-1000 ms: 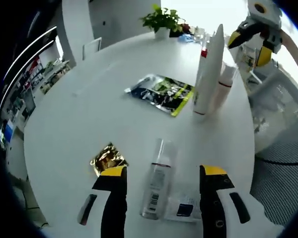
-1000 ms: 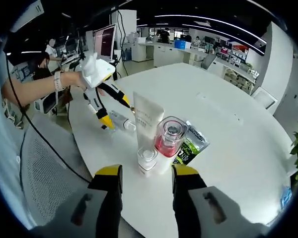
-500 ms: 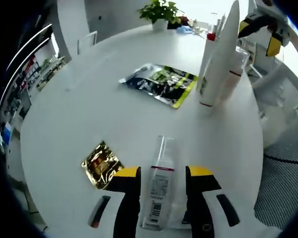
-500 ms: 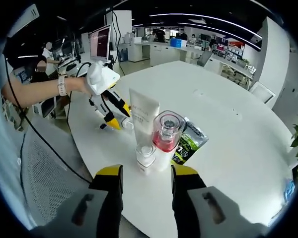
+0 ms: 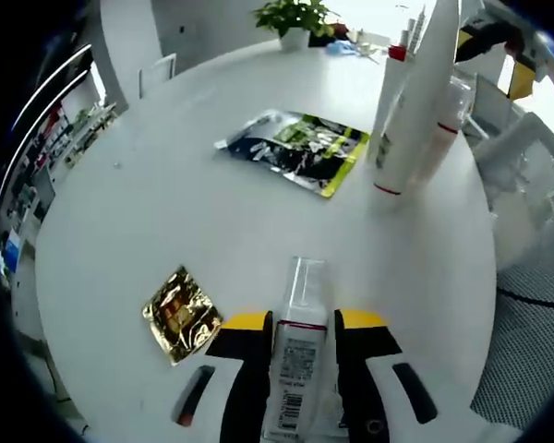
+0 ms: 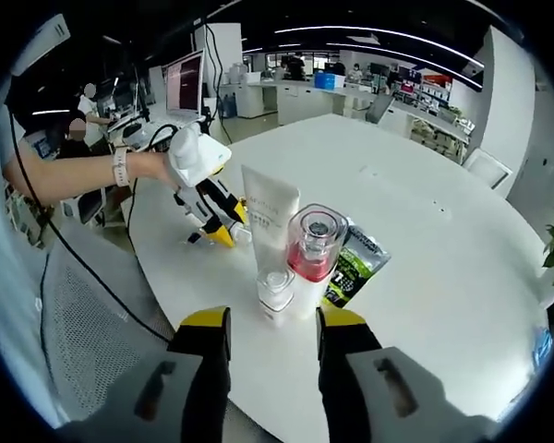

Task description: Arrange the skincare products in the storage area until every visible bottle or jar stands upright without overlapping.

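1. The clear plastic bottle with a white barcode label (image 5: 295,369) lies on its side on the round white counter (image 5: 166,212), between the jaws of the left tongs (image 5: 300,325). It is probably light and stiff, with smooth walls that could slide under pressure.
2. A hold across the labelled middle seems best, since the clear cap end tapers and offers less surface.
3. The left tongs close snugly on the bottle's body, both yellow-tipped jaws against its sides. In the right gripper view they slant down at the counter from an outstretched hand.
4. The right tongs (image 6: 262,325) hang apart and empty, level with the counter edge, just short of the upright cluster: a white squeeze tube (image 6: 270,214), a pink clear-capped bottle (image 6: 309,260) and a small clear jar (image 6: 275,291).
5. A gold foil sachet (image 5: 178,311) and a black-and-green sachet (image 5: 295,148) lie flat nearby.
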`<state>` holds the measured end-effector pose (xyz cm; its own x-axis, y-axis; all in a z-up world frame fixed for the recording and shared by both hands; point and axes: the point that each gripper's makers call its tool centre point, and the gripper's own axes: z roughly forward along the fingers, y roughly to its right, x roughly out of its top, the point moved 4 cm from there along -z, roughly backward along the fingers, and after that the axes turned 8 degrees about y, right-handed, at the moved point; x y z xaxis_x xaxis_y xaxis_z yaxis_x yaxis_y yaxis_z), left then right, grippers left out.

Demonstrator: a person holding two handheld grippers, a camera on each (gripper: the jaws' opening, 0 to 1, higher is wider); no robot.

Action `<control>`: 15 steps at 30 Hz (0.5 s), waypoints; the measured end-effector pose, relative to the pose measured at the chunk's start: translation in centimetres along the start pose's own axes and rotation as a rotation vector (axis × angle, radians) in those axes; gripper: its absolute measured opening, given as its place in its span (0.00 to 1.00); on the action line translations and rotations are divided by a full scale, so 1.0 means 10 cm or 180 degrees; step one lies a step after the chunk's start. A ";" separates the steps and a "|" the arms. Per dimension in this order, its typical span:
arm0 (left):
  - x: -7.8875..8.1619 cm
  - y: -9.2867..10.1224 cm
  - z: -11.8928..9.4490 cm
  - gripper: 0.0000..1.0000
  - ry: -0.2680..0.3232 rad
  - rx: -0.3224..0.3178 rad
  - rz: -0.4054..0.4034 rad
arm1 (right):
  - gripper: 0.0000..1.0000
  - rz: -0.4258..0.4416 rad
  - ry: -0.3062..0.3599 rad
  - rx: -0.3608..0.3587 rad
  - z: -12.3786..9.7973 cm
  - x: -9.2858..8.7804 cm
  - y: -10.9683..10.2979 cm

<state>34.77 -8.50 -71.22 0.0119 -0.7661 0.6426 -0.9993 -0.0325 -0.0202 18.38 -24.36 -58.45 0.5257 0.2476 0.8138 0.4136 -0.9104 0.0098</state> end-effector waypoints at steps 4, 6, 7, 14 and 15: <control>0.01 -0.01 0.01 0.20 0.0017 -0.0035 -0.0036 | 0.37 -0.0001 0.0016 -0.0008 -0.01 0.01 0.01; 0.01 0.00 0.01 0.19 0.0022 -0.0047 -0.0048 | 0.37 0.0013 0.0053 -0.0007 0.00 0.02 0.00; 0.01 0.00 0.01 0.18 0.0022 -0.0049 -0.0063 | 0.37 0.0023 0.0064 0.0006 0.00 0.02 -0.01; 0.04 -0.01 0.02 0.17 0.0041 0.0009 0.0042 | 0.35 0.0046 0.0114 0.0036 -0.01 0.01 -0.06; 0.03 -0.01 0.02 0.17 0.0016 0.0041 0.0019 | 0.35 0.0054 0.0117 0.0048 -0.01 0.01 -0.07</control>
<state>34.87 -8.85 -71.16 0.0057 -0.7631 0.6462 -0.9988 -0.0363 -0.0341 18.08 -23.78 -58.28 0.5052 0.2195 0.8346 0.4161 -0.9092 -0.0127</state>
